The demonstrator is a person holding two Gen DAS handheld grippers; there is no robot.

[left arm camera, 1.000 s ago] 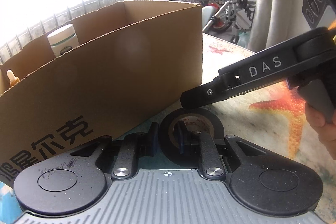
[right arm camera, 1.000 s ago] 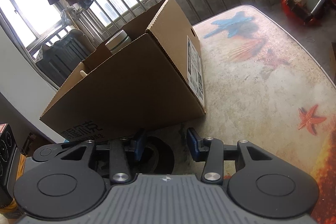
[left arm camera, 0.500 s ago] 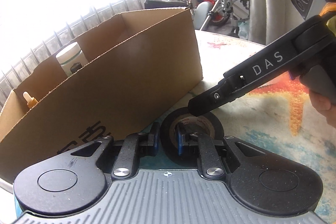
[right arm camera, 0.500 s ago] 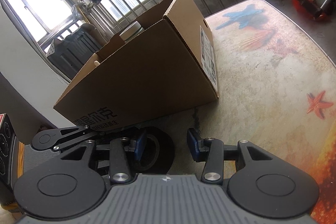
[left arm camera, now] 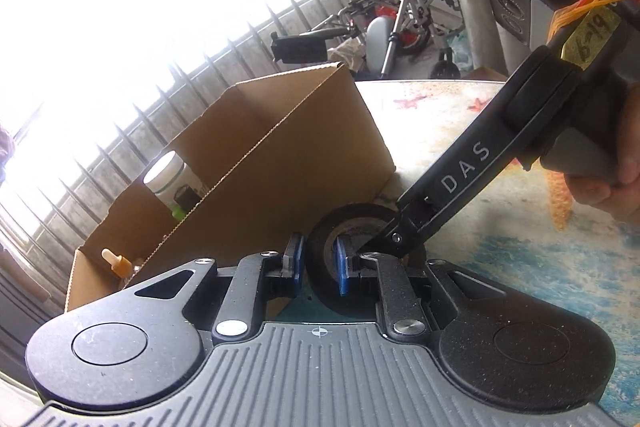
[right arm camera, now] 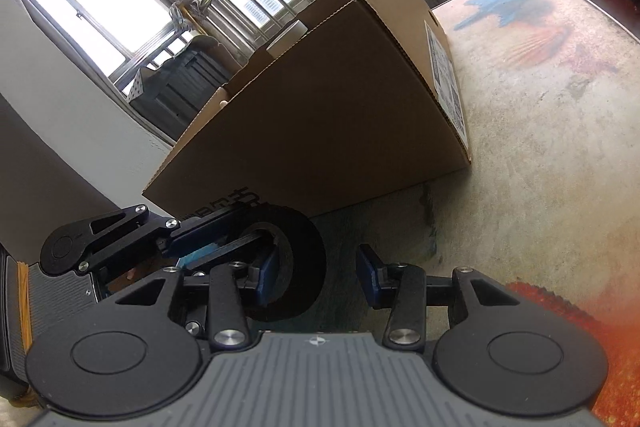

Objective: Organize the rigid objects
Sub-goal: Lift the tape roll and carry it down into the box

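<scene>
A black roll of tape stands on edge, lifted off the table in front of a cardboard box. My left gripper is shut on the roll's wall, one blue pad inside the hole and one outside. The roll also shows in the right wrist view. My right gripper is open, its left finger in the roll's hole and its right finger apart from the roll. A white bottle and a small yellow-tipped bottle stand inside the box.
The table has a beach print with starfish and a shell. The box stands at its left part. A window grille runs behind the box. A wheelchair with pink cloth is beyond the table's far end.
My left gripper has lifted the tape roll off the table and tilted up; the box looks lower and farther. My right gripper has risen alongside, still open, its left finger now in the roll's hole.
</scene>
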